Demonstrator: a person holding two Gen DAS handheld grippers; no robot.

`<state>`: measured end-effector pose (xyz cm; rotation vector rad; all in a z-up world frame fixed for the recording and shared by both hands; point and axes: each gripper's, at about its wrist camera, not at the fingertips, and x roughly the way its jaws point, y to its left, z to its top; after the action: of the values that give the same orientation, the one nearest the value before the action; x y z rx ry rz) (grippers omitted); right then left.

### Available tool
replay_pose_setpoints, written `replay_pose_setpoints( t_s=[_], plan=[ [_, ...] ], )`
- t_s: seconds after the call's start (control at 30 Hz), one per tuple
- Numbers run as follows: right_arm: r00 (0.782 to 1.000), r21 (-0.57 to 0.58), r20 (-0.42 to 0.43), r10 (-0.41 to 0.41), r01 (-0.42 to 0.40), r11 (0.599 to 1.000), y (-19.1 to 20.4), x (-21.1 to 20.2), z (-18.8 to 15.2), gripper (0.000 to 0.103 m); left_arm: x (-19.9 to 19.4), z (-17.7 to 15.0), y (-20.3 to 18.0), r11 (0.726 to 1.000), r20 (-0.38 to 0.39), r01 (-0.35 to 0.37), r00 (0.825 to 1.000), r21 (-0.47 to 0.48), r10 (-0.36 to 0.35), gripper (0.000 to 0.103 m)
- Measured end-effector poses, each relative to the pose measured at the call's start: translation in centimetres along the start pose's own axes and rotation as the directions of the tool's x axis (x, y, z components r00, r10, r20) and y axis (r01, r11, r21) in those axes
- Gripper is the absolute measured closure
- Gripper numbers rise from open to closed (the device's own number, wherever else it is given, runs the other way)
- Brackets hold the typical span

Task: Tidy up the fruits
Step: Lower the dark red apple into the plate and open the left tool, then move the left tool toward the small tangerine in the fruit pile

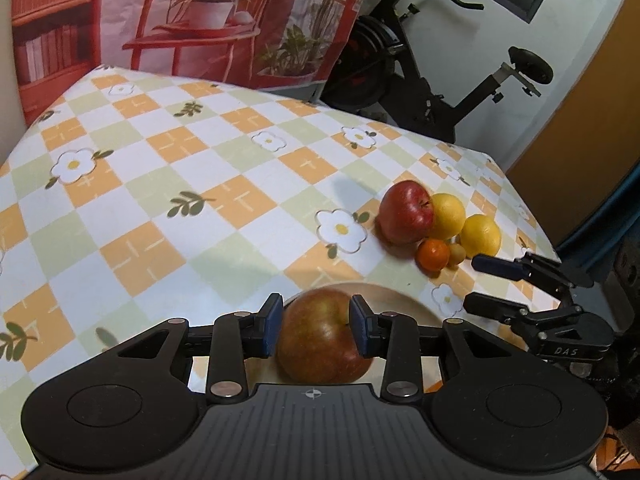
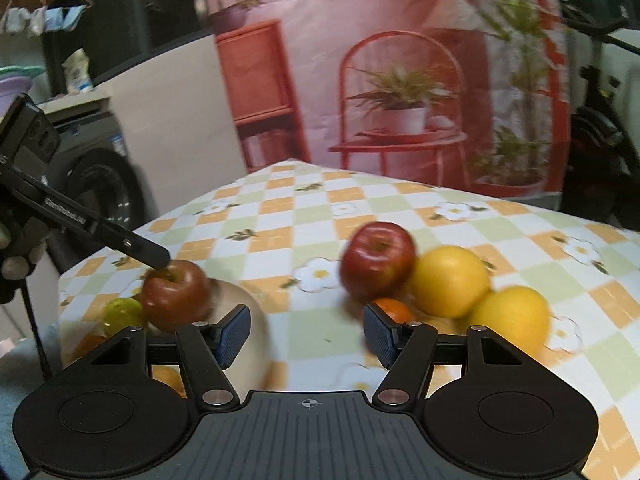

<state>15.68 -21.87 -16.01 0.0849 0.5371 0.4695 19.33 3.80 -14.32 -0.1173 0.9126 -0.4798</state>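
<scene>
My left gripper (image 1: 316, 326) is shut on a reddish-brown apple (image 1: 322, 338) and holds it over a pale bowl (image 1: 400, 300). In the right wrist view the same apple (image 2: 176, 294) sits above the bowl (image 2: 256, 320), which holds a green fruit (image 2: 122, 312) and orange ones. A red apple (image 1: 406, 212), two yellow oranges (image 1: 450, 216) (image 1: 480, 236), a small tangerine (image 1: 432, 254) and a tiny yellow fruit (image 1: 458, 254) lie clustered on the tablecloth. My right gripper (image 2: 306, 334) is open and empty just short of that cluster; it also shows in the left wrist view (image 1: 476, 284).
The table (image 1: 160, 200) has a checked orange, green and white floral cloth. An exercise bike (image 1: 420, 72) stands behind its far right corner. A printed backdrop (image 1: 200, 20) hangs behind. A washing machine (image 2: 100, 176) is to the left.
</scene>
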Motion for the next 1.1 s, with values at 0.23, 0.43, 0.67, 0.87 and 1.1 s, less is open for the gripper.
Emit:
replay_pose_setpoints(
  t_s=[0.23,0.43,0.67,0.87,1.1],
  plan=[
    [0.998,0.025,0.002,-0.064,0.064,0.998,-1.8,-0.7,-1.7,0.046,0.5,1.1,-2.5,0.999,0.021,0.007,1.0,0.05,-0.008,0.064],
    [0.995,0.053,0.005,-0.098,0.098,0.994,-2.9,-1.0,-2.5,0.049,2.0,1.9,-5.2,0.994,0.019,0.037,0.999,0.101,-0.039,0.064],
    [0.99,0.074,0.0,-0.144,0.144,0.987,-3.9,-1.4,-3.1,0.055,4.5,2.3,-8.8,0.986,0.015,0.042,0.999,0.164,-0.045,0.064],
    [0.986,0.109,0.007,-0.165,0.163,0.98,-4.9,-2.3,-3.8,0.061,6.8,2.0,-11.2,0.976,-0.008,0.039,0.999,0.212,-0.038,0.064],
    [0.983,0.158,0.025,-0.183,0.177,0.971,-5.7,-2.8,-4.3,0.063,9.2,1.9,-13.1,0.968,-0.023,-0.007,1.0,0.251,0.013,0.064]
  ],
)
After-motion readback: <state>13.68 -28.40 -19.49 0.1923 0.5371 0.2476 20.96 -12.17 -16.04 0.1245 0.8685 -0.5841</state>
